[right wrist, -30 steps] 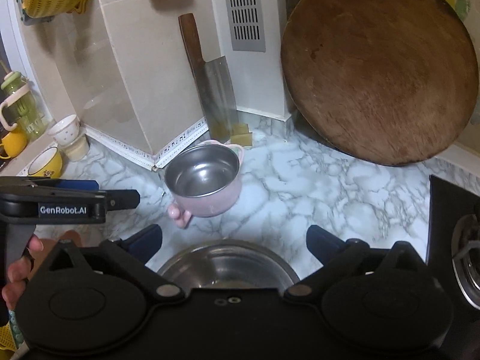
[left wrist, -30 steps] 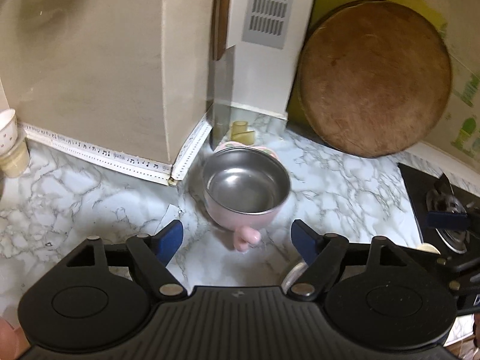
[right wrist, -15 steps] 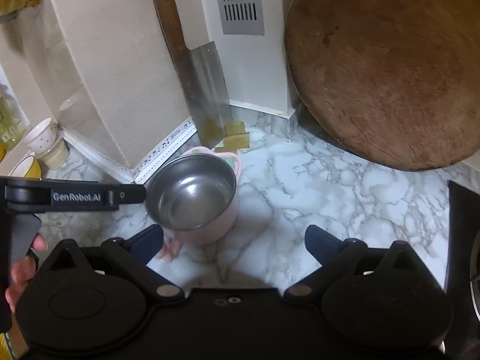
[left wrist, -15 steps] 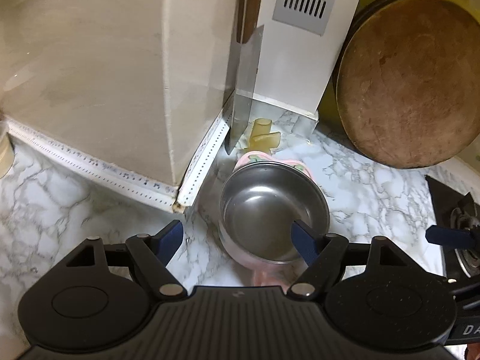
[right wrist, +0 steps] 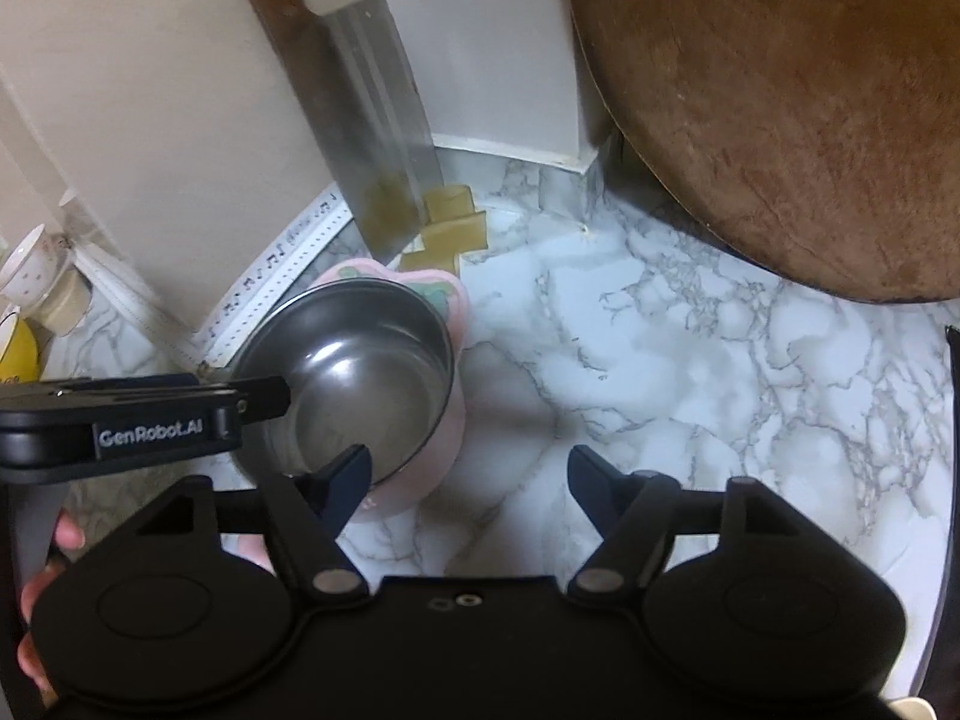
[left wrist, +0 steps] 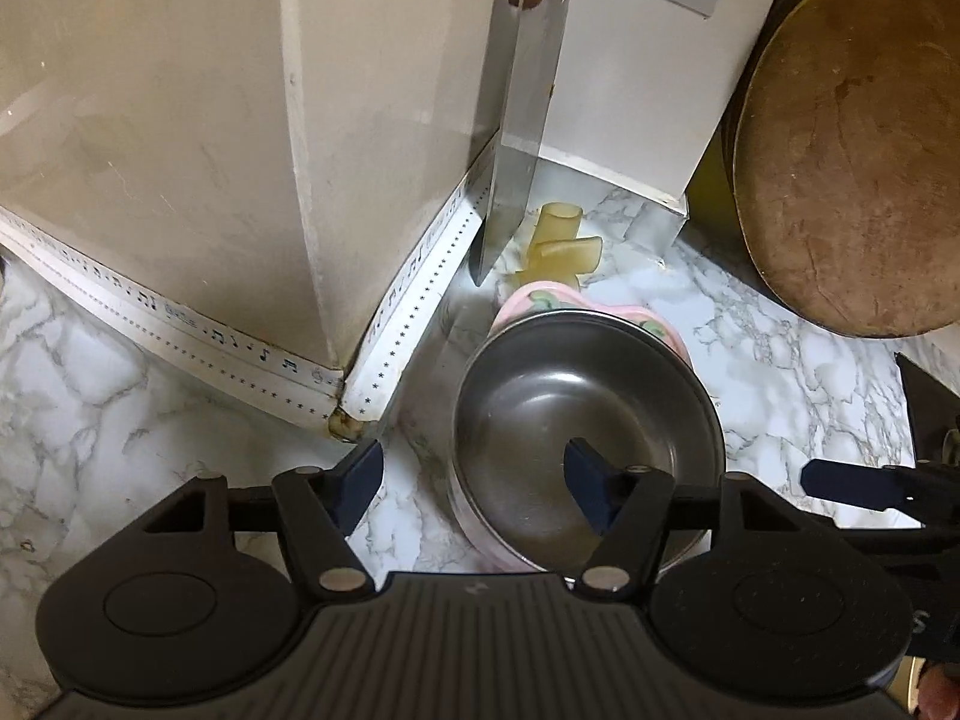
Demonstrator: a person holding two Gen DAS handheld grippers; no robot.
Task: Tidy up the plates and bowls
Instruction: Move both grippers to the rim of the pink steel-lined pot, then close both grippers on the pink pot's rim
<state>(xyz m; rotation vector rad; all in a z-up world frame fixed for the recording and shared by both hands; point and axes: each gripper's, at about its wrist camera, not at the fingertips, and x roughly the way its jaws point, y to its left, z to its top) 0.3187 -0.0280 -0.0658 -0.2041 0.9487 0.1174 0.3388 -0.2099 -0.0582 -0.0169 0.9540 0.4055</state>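
A pink bowl [left wrist: 591, 414] with a shiny metal inside sits on the marble bench [left wrist: 90, 396], close to the corner of the cream wall [left wrist: 180, 120]. It has a pink handle with green leaves at the back. Both grippers are down at the bowl, one on each side. The left gripper [left wrist: 474, 480] has one blue finger over the inside of the bowl and the other finger outside, above the bench, so the near left part of the rim is between them. The fingers do not squeeze the rim; there is a gap, and the jaws have just been closing. The right gripper [right wrist: 471, 477] is the same on the other side: its left finger is over the inside of the bowl and its right finger hangs over the bare bench, with the pink wall of the bowl between them. Its jaws have just been closing too, and they are not pressing on the bowl. A hand [right wrist: 42, 588] shows under the left gripper in the right camera's view. Behind the bowl a big cleaver [left wrist: 522, 144] leans against the wall with its blade down. Some pale yellow pieces [left wrist: 561, 240] lie next to the blade. A big round wooden board [right wrist: 780, 108] leans at the right. Some cups [right wrist: 36, 276] stand far left.
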